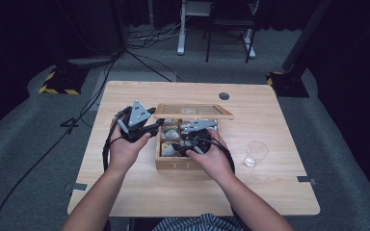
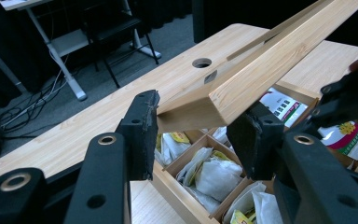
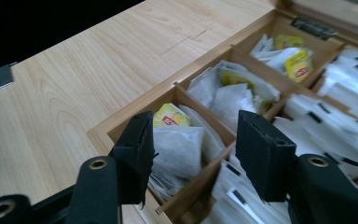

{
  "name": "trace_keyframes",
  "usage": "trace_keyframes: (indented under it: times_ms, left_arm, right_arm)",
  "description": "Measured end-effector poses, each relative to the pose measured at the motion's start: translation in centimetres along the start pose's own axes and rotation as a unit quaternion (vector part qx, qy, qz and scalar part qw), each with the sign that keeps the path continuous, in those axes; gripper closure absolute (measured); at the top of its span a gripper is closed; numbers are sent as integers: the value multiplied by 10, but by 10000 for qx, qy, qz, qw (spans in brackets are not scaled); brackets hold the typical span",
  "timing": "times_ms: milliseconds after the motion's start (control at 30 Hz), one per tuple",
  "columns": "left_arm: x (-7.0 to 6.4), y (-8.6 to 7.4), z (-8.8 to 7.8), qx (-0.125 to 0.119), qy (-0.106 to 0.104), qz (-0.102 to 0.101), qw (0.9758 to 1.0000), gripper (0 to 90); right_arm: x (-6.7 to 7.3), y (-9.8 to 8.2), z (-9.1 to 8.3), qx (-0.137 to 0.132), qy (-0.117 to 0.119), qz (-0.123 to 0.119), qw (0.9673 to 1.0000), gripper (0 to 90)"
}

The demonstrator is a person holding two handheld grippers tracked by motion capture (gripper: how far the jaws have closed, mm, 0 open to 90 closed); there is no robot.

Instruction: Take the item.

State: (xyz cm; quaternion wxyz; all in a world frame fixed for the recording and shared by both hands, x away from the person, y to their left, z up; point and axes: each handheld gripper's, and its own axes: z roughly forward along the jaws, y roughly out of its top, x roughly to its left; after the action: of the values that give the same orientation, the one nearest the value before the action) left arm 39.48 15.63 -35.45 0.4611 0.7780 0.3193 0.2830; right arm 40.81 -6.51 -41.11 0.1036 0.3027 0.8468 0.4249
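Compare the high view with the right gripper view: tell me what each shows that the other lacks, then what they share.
High view alone: the drinking glass on the table's right, the left gripper clamped on the raised lid, both forearms, the floor with cables.

Right gripper view alone: close detail of yellow-tagged tea bags between the right gripper's open jaws, plus the box's hinge at the back.

Both: the wooden tea box, its dividers and the table.

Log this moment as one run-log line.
left gripper: shut on lid corner, holding lid up | right gripper: open over tea bags in near compartment | tea box: open | glass: untouched
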Motion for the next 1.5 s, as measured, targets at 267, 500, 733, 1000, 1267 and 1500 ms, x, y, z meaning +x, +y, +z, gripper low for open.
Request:
trace_keyframes:
  times_ms: [267,500,733,1000,1267,1500]
  left_arm:
    - [0,0,0,14,-2,16,10000,538]
    - [0,0,0,11,7,30,10000,538]
    - [0,0,0,16,13,33,10000,537]
    - [0,0,0,27,14,47,10000,538]
    - [-1,0,0,22,25,49,10000,538]
    - [0,0,0,24,11,54,10000,538]
  right_arm:
    - [3,-1,18,161,101,39,9998,500]
    - [1,-3,30,244,159,135,9995,473]
    - [4,-3,37,328,304,173,9989,399]
    - [9,-3,46,372,244,145,9989,352]
    - [11,-1,46,506,106,31,9987,391]
    - [16,-1,48,746,-89,-108,9971,513]
